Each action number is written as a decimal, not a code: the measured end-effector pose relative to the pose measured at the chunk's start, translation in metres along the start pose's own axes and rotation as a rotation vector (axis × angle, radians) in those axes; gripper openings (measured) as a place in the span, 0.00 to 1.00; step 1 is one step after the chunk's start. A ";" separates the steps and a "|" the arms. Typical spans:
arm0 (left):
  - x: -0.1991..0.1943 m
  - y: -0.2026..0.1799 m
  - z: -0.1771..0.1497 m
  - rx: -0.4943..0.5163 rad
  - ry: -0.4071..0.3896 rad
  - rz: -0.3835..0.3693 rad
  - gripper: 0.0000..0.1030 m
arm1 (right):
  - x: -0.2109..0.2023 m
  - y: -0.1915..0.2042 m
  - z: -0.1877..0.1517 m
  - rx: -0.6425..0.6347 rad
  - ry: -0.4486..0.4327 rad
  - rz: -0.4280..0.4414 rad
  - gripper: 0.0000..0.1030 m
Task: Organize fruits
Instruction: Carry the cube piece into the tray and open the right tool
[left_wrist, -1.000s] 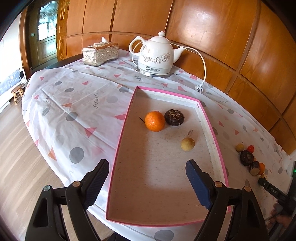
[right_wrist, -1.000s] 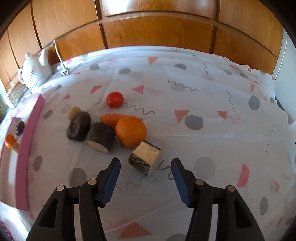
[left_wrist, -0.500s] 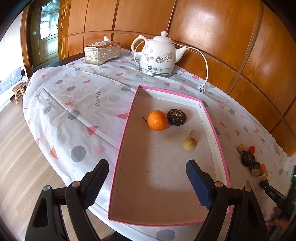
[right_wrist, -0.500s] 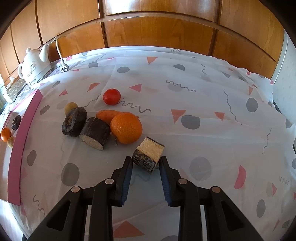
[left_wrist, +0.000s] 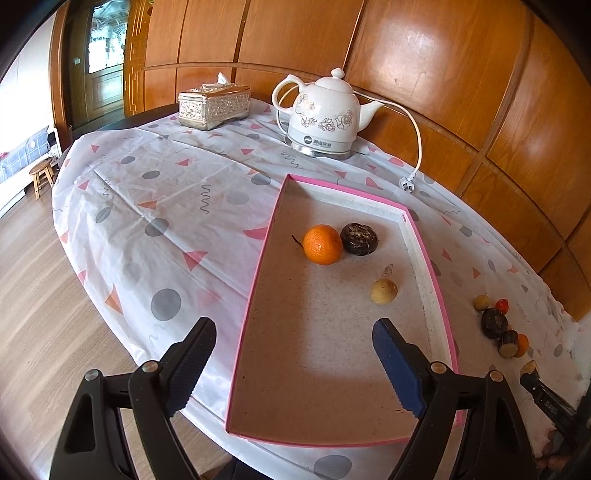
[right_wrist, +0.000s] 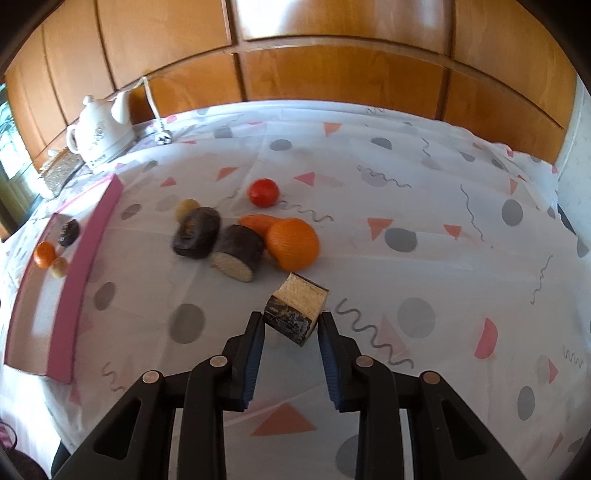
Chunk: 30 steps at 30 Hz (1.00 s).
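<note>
My right tongs (right_wrist: 291, 325) grip the cut chunk (right_wrist: 295, 310) by fingertips only; it could slip. Left tongs (left_wrist: 295, 365) hang open over the pink tray (left_wrist: 424, 251) at six o'clock.

Patterned tablecloth (right_wrist: 424, 236) over table

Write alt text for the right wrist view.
The right gripper is shut on a dark-skinned, pale-fleshed fruit chunk above a patterned tablecloth. Behind it lie an orange, two dark pieces, a carrot and a small tomato. At left a pink tray holds three fruits.
</note>
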<state>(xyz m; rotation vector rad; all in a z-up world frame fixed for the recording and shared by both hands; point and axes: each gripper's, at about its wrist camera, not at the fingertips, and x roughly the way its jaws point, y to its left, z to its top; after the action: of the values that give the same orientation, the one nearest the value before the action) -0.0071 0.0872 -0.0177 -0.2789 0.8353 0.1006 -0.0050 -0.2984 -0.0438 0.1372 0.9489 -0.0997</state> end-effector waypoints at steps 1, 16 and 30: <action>0.000 0.001 0.000 -0.002 -0.001 0.000 0.85 | -0.003 0.004 0.000 -0.009 -0.003 0.011 0.29; -0.003 0.012 0.001 -0.038 -0.009 0.009 0.87 | -0.030 0.127 0.016 -0.342 -0.018 0.285 0.29; 0.001 0.030 0.002 -0.088 -0.004 0.026 0.87 | -0.010 0.227 0.025 -0.516 0.023 0.412 0.29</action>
<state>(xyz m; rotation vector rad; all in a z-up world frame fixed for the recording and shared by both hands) -0.0107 0.1169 -0.0236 -0.3507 0.8313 0.1625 0.0418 -0.0782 -0.0048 -0.1451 0.9247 0.5257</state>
